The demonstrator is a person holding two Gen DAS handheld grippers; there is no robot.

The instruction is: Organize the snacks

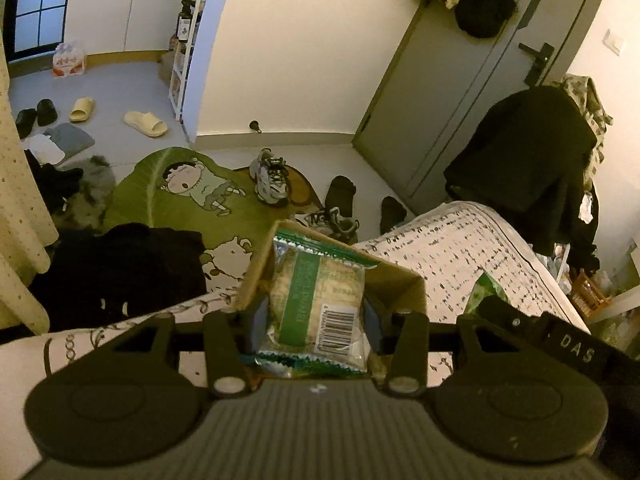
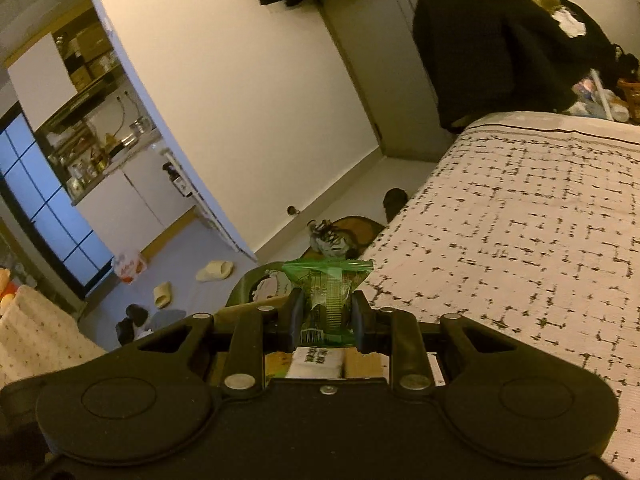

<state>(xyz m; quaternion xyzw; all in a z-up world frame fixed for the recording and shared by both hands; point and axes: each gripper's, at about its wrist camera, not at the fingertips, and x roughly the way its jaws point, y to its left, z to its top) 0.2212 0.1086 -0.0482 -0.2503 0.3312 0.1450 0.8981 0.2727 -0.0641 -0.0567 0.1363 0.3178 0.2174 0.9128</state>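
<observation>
The left gripper [image 1: 316, 322] pinches a green cracker packet [image 1: 318, 304] over the open cardboard box [image 1: 400, 280] at the bed's [image 1: 460, 248] edge; the right gripper [image 2: 326, 316] pinches another green packet [image 2: 328, 292] above the bedspread [image 2: 520, 220], bare floor [image 2: 352, 196] beyond

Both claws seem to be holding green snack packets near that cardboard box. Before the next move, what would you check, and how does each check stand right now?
1. Left gripper grips its snack packet: ok, the packet sits clamped between both fingers.
2. Right gripper grips its own green packet: ok, pinched and crumpled.
3. Left packet is over the cardboard box: ok, box opening lies right behind it.
4. Room left inside the box: cannot tell, the packet hides the interior.
5. Box rests steadily on the bed: cannot tell, its base is hidden.
</observation>
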